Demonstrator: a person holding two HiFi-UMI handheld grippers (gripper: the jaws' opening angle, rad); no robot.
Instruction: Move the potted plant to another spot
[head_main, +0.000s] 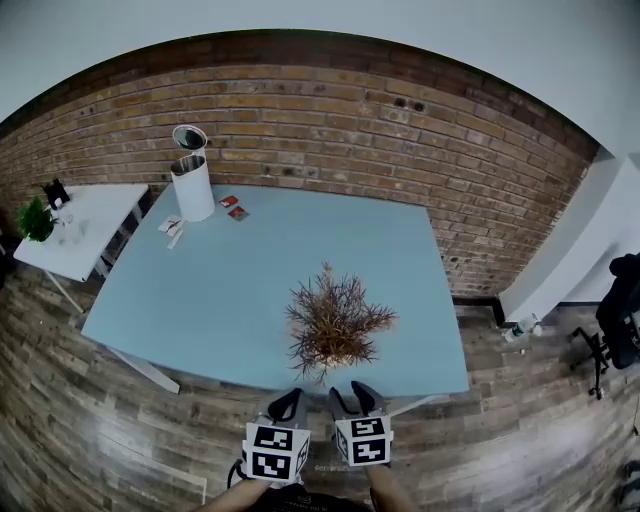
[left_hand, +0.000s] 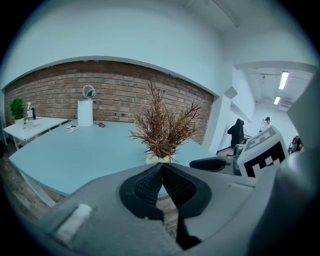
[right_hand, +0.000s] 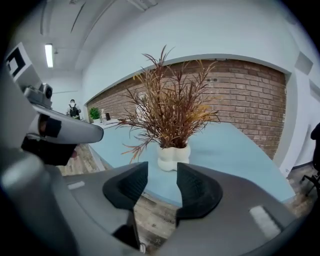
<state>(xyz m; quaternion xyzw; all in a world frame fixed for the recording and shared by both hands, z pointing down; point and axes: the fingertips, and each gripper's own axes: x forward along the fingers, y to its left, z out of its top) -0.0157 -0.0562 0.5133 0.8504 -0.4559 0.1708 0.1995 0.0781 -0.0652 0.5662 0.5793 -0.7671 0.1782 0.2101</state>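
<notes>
The potted plant (head_main: 335, 325), dry reddish-brown stalks in a lumpy white pot (right_hand: 174, 156), stands near the front edge of the light blue table (head_main: 230, 280). Both grippers hover just off that edge, in front of the plant. My left gripper (head_main: 286, 404) is shut, its pads (left_hand: 150, 182) pressed together with nothing between them, and the plant (left_hand: 161, 131) rises just beyond its tips (left_hand: 161, 167). My right gripper (head_main: 354, 398) is open, and through its empty gap (right_hand: 162, 170) the pot shows straight ahead, a short way off. My right gripper's jaw (left_hand: 215, 164) also appears beside the left one.
A white cylindrical bin with a round mirror (head_main: 192, 182) stands at the table's far left, with small cards (head_main: 233, 208) beside it. A white side table (head_main: 85, 235) with a small green plant (head_main: 35, 218) stands left. A brick wall runs behind; a dark chair (head_main: 620, 320) is right.
</notes>
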